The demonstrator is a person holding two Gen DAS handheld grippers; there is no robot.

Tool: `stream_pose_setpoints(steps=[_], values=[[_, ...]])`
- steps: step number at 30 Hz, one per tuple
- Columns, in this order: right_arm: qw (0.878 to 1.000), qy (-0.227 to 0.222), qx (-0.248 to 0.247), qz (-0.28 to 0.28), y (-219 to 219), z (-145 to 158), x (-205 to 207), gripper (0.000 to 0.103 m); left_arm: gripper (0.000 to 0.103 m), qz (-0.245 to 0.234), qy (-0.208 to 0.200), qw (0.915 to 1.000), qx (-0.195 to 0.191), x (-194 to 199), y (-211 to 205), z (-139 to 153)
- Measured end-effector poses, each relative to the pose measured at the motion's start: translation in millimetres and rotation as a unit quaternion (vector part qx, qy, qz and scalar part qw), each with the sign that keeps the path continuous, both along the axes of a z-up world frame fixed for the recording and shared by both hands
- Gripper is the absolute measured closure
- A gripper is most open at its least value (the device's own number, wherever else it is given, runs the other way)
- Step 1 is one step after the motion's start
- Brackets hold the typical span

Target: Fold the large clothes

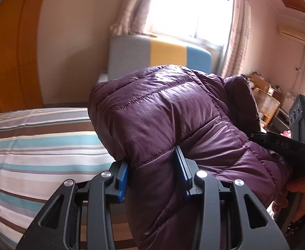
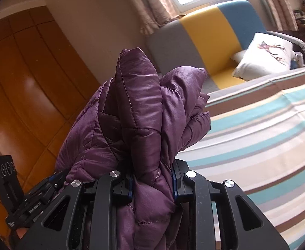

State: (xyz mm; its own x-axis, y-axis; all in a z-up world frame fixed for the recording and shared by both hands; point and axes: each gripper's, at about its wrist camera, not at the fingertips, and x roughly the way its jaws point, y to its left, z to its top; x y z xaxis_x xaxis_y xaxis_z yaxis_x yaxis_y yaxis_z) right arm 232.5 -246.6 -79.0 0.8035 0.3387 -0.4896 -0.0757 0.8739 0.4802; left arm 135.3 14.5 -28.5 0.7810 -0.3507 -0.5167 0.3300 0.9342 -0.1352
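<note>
The left gripper [image 1: 154, 173] is clamped on a thick fold of the purple jacket [image 1: 163, 112], and the right gripper [image 2: 152, 179] pinches a bunched fold of the same jacket [image 2: 135, 112] between narrow jaws. The jacket bulges up and ahead of each set of fingers, held above the striped bed [image 1: 37, 145], its length running sideways from one gripper to the other, so neither hand is clearly nearer. Beyond the bed stands a grey, yellow and blue sofa [image 2: 204, 31], with a pillow [image 2: 263, 54] ahead-right of the right gripper.
</note>
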Motion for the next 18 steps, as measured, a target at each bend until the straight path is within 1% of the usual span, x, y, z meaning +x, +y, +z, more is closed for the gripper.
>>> stream_pose_setpoints(steps=[3,9,14,15,18], values=[[1.0,0.0,0.002,0.018,27,2,9,0.077,0.064,0.028,-0.005,0.9996,0.0,1,31,5],[0.999,0.007,0.001,0.051,76,-5,42,0.077,0.064,0.072,0.006,0.9974,0.002,17,86,1],[0.998,0.017,-0.001,0.068,106,-19,65,0.077,0.064,0.097,0.015,0.9952,0.004,35,115,-10],[0.997,0.02,-0.002,0.069,110,-22,69,0.077,0.064,0.1,0.016,0.9948,0.004,33,116,-14],[0.997,0.025,-0.015,0.072,125,-34,80,0.077,0.064,0.112,0.027,0.9934,0.003,42,128,-27]])
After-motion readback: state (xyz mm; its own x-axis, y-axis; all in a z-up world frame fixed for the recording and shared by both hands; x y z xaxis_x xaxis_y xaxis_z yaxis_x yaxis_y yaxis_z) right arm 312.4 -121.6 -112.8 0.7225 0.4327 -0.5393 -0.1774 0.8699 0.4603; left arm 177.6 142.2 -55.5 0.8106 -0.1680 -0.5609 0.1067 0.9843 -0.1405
